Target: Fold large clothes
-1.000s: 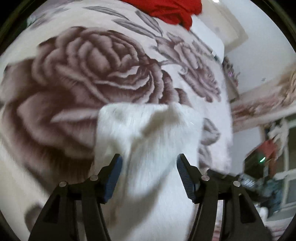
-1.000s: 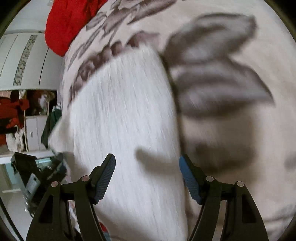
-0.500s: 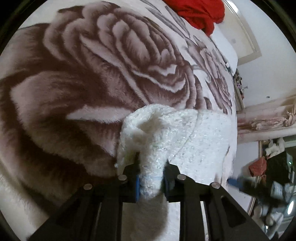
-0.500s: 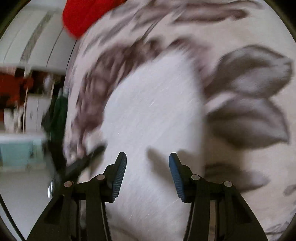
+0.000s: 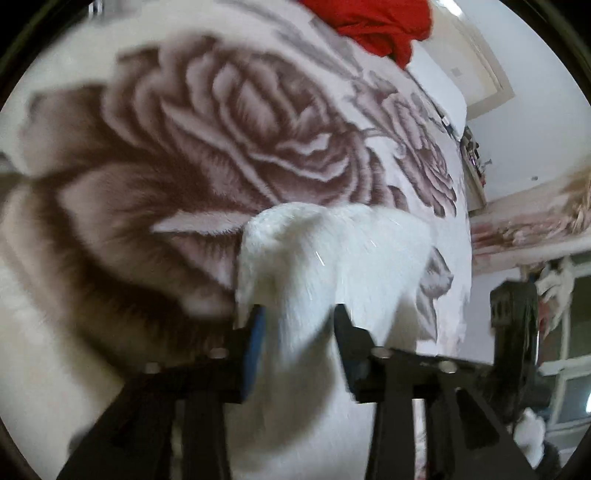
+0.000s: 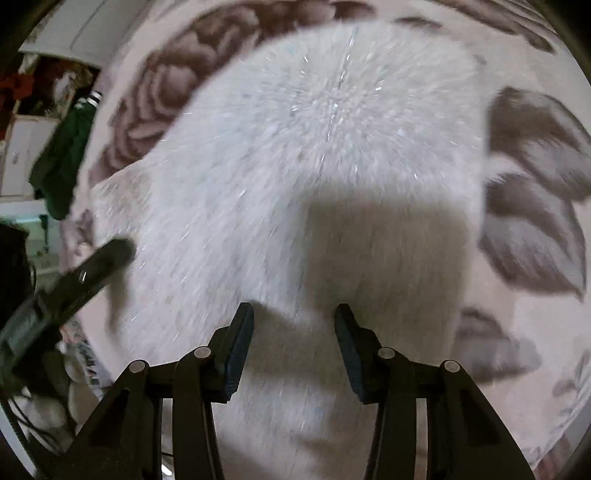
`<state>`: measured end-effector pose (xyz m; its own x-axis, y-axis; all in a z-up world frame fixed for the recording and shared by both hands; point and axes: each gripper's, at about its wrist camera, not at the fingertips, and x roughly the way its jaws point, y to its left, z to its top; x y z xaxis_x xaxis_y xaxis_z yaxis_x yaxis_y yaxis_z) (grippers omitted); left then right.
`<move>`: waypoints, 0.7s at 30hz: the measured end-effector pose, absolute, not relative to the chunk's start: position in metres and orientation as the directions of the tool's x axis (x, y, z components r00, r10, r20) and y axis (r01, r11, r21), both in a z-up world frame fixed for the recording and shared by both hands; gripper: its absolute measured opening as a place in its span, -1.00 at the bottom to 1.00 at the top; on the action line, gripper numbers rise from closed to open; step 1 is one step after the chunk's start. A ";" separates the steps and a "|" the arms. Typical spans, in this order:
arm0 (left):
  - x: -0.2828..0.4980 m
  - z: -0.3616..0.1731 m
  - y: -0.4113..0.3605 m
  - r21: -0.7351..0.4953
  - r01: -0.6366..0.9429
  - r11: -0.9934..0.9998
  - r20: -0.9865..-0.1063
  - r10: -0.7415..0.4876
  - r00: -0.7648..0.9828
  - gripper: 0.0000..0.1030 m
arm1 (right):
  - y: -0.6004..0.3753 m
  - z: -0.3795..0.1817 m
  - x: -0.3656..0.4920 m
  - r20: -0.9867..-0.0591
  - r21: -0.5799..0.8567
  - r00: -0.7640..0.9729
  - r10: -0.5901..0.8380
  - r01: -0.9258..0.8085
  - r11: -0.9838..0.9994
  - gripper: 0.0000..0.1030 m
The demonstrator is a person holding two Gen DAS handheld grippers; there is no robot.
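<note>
- Left wrist view, far left: bed covered w/ rose-print blanket (image 5: 155,177), cream ground, big brown-mauve rose filling most of the frame.
- Centre: white fuzzy sweater (image 5: 332,258) lying on the blanket; a bunched, raised edge sits just ahead of the tool, rest of the fabric runs down under it toward the cam.
- Left tool (image 5: 298,325): jaws part-way apart, blue pads showing. Sweater fabric fills the gap betw. them, but a sliver of space shows on both sides, so not clamped on it.
- Top, right of centre: red garment (image 5: 380,26) heaped at the far end of the bed, well apart from the sweater.
- Far right: bed edge, white wall, cluttered room beyond. Dark body of the right tool (image 5: 513,317) pokes in at the right edge; jaws not visible from here.
- Right wrist view, far left: dark green garment (image 6: 61,158) hanging off the bed's side; below it the left tool's black finger (image 6: 99,262) reaches in and touches the sweater's left margin.
- Centre: sweater (image 6: 314,155) spread broad and fairly flat on the blanket (image 6: 546,332), sparkly threads in the pile; motion blur on it. Shadow falls across its near half.
- Right tool (image 6: 293,314): jaws apart, nothing betw. them; it hovers over the near part of the sweater. Can't tell if the tips touch the fabric.
- Right: bare blanket beside the sweater's right edge, grey-brown leaf print.
</note>
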<state>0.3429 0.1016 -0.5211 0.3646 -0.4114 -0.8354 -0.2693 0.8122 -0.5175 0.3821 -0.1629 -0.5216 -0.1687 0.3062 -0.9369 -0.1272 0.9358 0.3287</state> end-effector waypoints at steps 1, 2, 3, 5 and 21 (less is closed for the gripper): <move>0.336 -0.512 0.095 -0.497 -0.259 0.828 -0.841 -0.387 0.377 -0.02 | -0.169 -0.513 0.377 -0.932 0.344 -0.160 0.324 -0.111 0.932 -0.07; 0.324 -0.500 0.084 -0.451 -0.242 0.859 -0.855 -0.338 0.393 0.00 | -0.177 -0.505 0.369 -0.931 0.348 -0.151 0.332 -0.097 0.932 -0.07; 0.316 -0.497 0.073 -0.403 -0.237 0.884 -0.874 -0.294 0.386 0.00 | -0.184 -0.500 0.359 -0.934 0.342 -0.144 0.328 -0.083 0.936 -0.07; 0.309 -0.508 0.057 -0.352 -0.217 0.910 -0.898 -0.263 0.353 0.00 | -0.195 -0.500 0.344 -0.937 0.328 -0.147 0.318 -0.051 0.943 -0.07; 0.310 -0.575 0.041 -0.305 -0.188 0.934 -0.928 -0.247 0.280 0.16 | -0.187 -0.569 0.328 -0.968 0.193 -0.158 0.195 0.028 0.981 -0.03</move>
<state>0.3096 0.0405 -0.5746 0.2799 -0.2470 -0.9277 -0.1875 0.9336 -0.3052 0.3278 -0.1873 -0.5695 -0.1580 0.1946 -0.9681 0.0276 0.9809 0.1927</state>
